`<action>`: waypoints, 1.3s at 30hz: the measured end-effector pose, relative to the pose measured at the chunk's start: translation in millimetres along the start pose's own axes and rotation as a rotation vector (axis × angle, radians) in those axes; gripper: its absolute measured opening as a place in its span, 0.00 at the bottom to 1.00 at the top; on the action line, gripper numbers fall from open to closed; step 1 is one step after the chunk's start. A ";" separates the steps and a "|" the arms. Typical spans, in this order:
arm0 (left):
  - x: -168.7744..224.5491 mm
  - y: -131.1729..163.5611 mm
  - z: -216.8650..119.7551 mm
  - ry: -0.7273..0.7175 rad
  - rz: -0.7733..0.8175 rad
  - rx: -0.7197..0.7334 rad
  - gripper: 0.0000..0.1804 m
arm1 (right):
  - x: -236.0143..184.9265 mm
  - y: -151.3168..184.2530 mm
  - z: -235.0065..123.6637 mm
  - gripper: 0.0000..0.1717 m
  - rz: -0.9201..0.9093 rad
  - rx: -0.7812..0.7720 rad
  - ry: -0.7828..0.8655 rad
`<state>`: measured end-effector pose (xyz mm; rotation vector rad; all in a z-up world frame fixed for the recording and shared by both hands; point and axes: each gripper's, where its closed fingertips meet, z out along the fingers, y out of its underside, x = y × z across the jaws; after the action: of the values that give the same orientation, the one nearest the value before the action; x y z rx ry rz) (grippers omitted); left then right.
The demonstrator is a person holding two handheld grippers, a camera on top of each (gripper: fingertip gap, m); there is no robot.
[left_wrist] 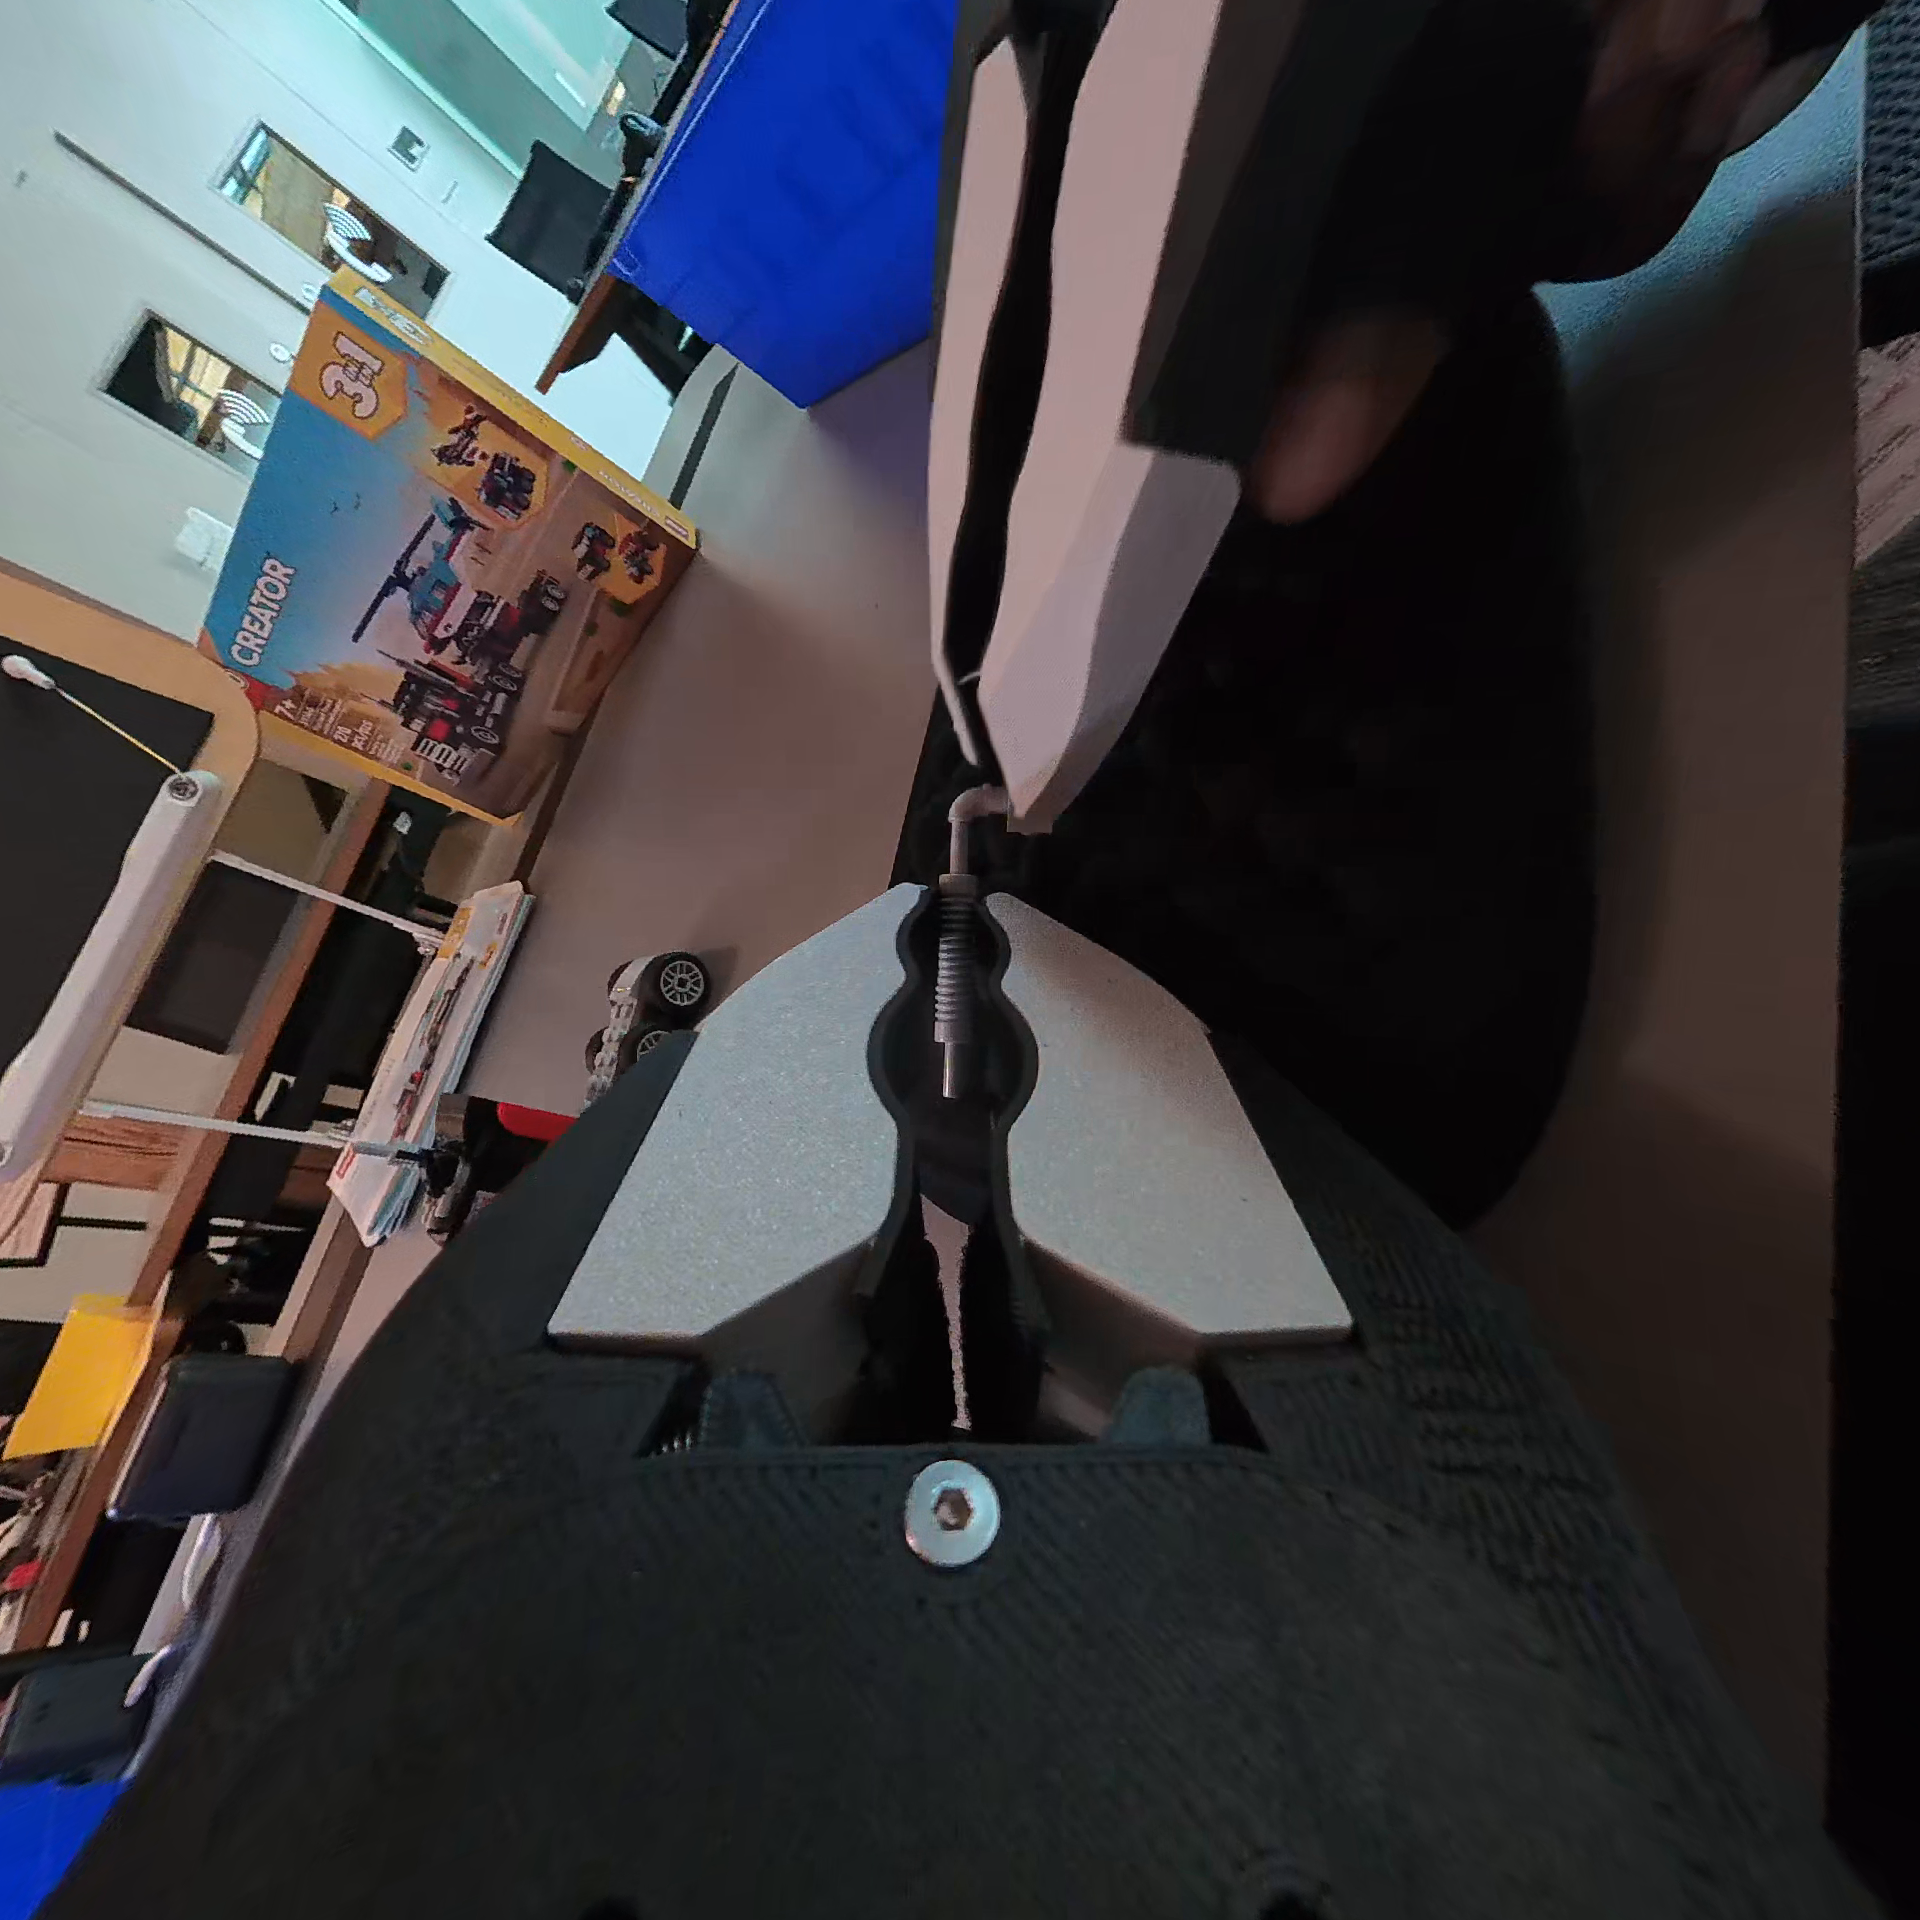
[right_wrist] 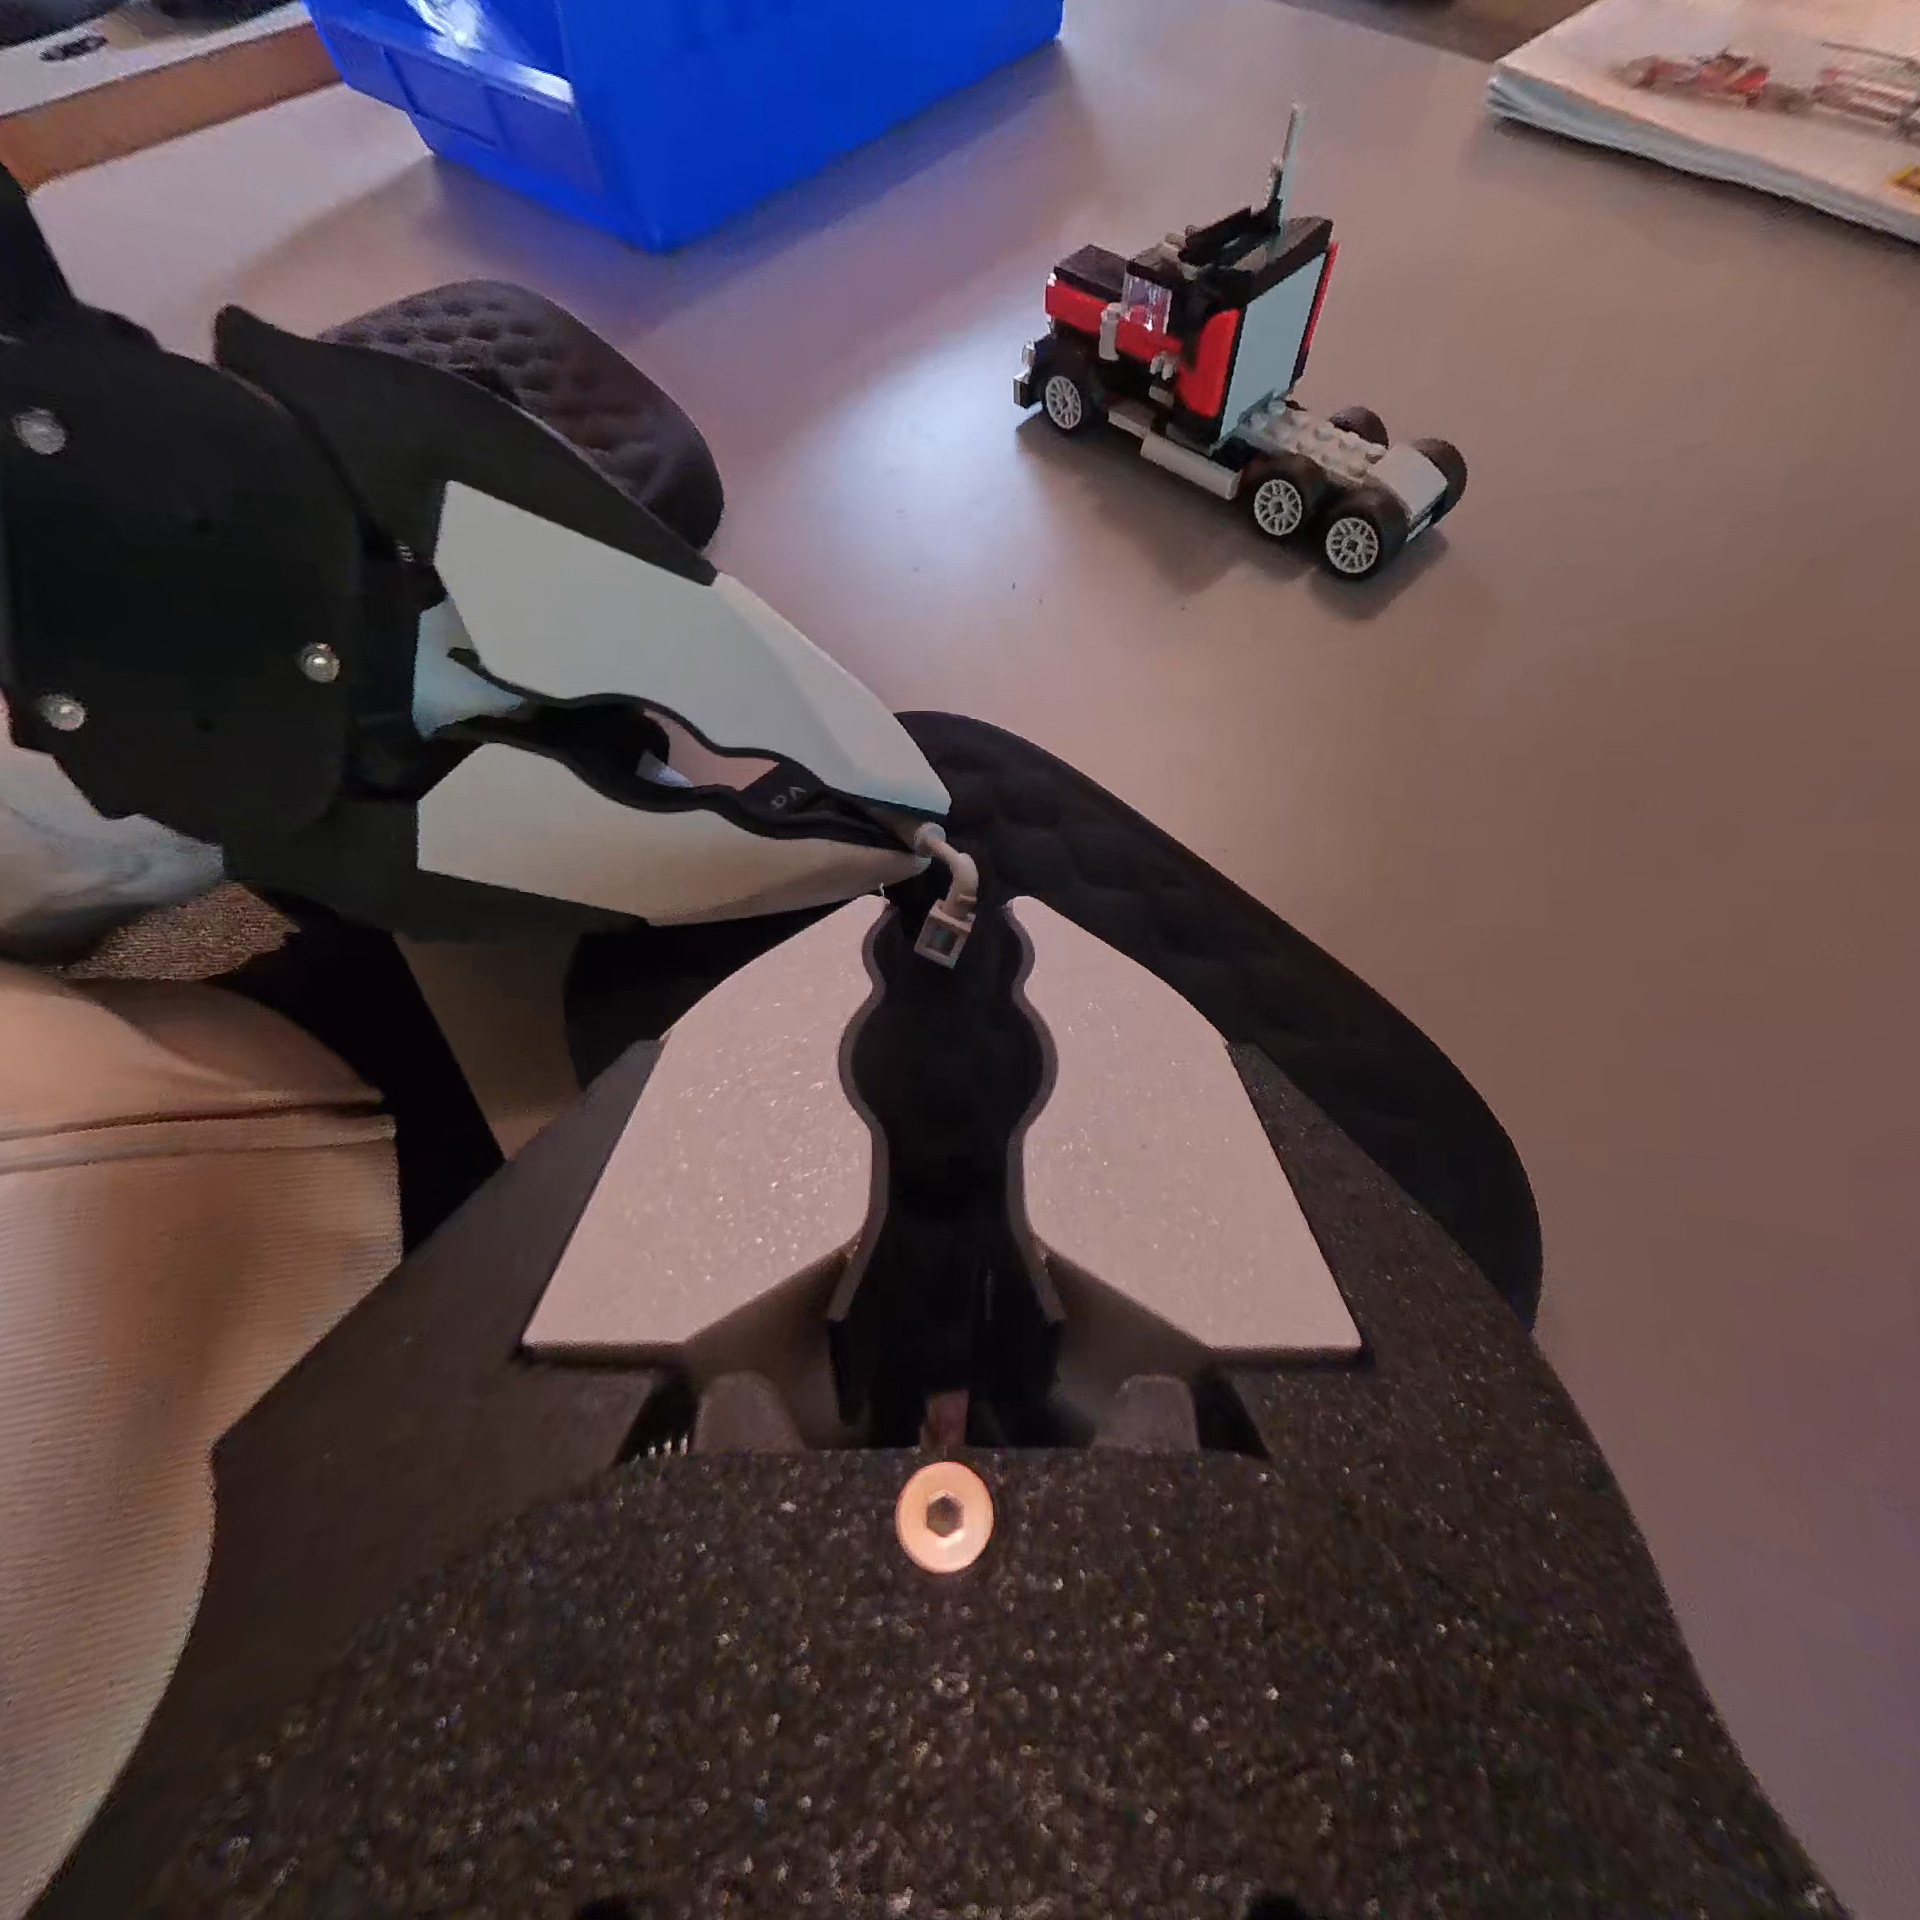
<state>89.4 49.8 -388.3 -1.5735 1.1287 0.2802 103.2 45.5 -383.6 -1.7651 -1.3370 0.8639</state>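
**Materials and finishes, both wrist views**

We see gripper bodies of black printed plastic, rough and layered, grainy on the right gripper (right_wrist: 943,940). Finger faces (left_wrist: 790,1122) look matt grey, finely speckled, with dark rubbery liners. One bright metal hex screw (left_wrist: 951,1509) sits on each body, glossy. The small grey part (left_wrist: 954,977) held in the left gripper (left_wrist: 954,914) looks like smooth moulded plastic with a ribbed section. Tabletop (right_wrist: 1558,935) is smooth, satin, faintly reflective. Blue bin (right_wrist: 727,94) is glossy plastic. Toy truck (right_wrist: 1236,395) is shiny plastic brick. Printed box (left_wrist: 447,582) is coated cardboard; booklet (right_wrist: 1714,104) is paper. Black pad (right_wrist: 540,384) looks dimpled and matt.
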 end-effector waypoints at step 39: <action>-57.2 -2.6 -105.2 -0.034 -0.389 0.202 0.22 | 15.6 -8.0 1.2 0.10 -0.362 -0.017 0.119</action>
<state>22.4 -11.9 -310.4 -1.5615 0.7768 -0.0651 102.0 62.2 -378.4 -1.4966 -1.5241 0.5406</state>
